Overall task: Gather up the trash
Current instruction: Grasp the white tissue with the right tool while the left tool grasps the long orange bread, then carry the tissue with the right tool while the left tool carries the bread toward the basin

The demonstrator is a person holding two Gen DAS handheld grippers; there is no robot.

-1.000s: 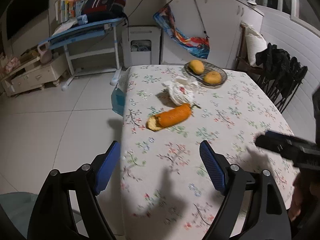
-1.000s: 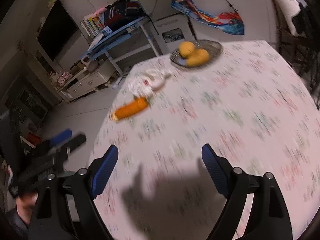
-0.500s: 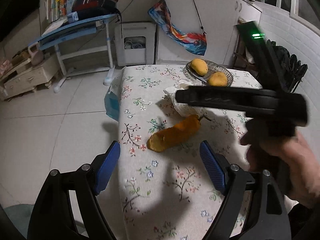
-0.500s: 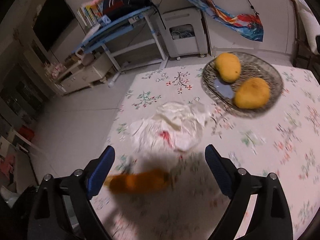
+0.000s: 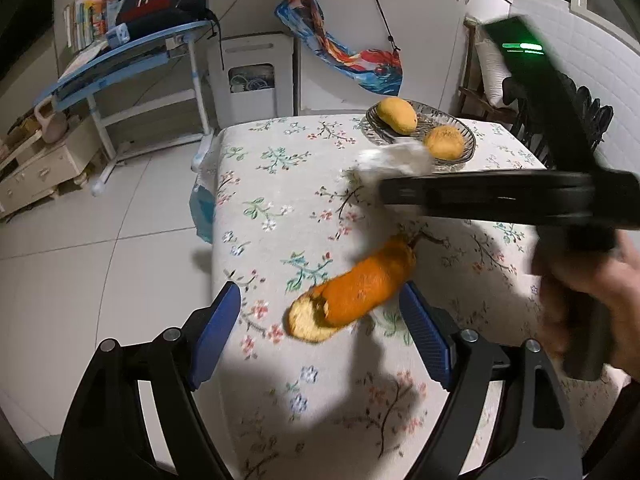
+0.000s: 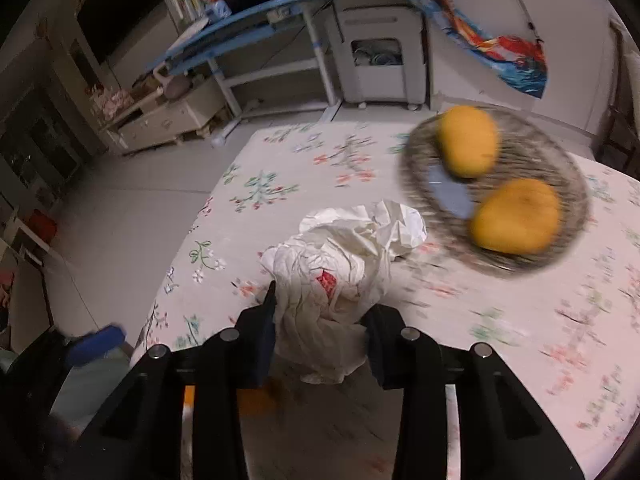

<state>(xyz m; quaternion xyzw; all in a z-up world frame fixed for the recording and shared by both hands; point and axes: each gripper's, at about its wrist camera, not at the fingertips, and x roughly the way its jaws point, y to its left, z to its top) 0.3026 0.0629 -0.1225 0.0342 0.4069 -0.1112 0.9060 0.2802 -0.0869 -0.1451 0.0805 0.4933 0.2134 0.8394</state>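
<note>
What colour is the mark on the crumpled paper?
Red, on the white crumpled paper; clearest in the right wrist view.

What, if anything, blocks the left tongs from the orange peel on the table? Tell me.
Nothing visible does. The left tongs stand open, and the orange peel lies on the floral tablecloth just ahead of their tips. The right tongs, closed on the crumpled white bag, work farther back.

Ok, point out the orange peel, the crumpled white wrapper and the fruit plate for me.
orange peel point(image 5: 362, 286), left wrist view, middle of its orange skin.
crumpled white wrapper point(image 6: 340, 256), right wrist view, creased top above the red mark.
fruit plate point(image 6: 576, 184), right wrist view, right rim.
</note>
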